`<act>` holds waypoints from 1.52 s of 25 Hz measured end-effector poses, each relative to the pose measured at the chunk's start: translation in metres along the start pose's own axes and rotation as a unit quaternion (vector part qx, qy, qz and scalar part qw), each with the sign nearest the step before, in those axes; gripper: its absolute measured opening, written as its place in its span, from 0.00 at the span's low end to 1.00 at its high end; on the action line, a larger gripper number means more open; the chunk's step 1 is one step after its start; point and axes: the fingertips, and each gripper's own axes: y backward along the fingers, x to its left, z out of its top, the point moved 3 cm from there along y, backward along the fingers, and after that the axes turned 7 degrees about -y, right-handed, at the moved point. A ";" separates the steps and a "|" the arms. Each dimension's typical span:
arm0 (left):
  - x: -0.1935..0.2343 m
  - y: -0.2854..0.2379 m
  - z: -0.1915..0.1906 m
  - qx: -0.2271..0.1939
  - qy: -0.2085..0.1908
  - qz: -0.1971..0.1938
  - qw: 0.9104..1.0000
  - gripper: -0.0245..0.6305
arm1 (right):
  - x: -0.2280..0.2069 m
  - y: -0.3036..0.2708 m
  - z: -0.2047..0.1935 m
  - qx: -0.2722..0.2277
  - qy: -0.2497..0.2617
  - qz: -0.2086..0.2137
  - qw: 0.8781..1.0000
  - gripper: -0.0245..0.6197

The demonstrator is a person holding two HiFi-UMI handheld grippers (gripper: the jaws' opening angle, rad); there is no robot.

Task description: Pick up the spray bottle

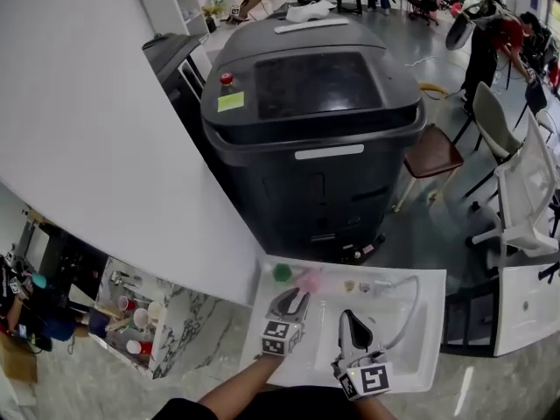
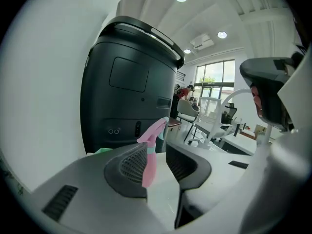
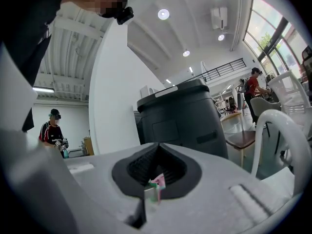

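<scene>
A pink spray bottle (image 1: 309,280) with a teal collar stands at the far end of a white sink (image 1: 418,364). My left gripper (image 1: 294,298) points at it from just in front. In the left gripper view the jaws (image 2: 157,156) stand apart, and the bottle (image 2: 148,165) shows upright in the gap beyond the pads, untouched. My right gripper (image 1: 349,317) hovers over the middle of the sink, right of the bottle. Its pads (image 3: 158,147) meet at the tips with nothing held. A sliver of pink and green shows through the slot below them.
A green object (image 1: 282,272) lies left of the bottle. A curved white faucet (image 1: 412,301) rises at the sink's right. A large black machine (image 1: 315,121) stands right behind the sink, a white wall (image 1: 96,147) to its left. Chairs (image 1: 507,160) stand at right.
</scene>
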 end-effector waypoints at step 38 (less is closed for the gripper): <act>-0.003 -0.009 0.009 -0.008 -0.035 0.020 0.999 0.31 | -0.018 0.010 -0.018 0.033 -0.008 -0.018 0.999 0.04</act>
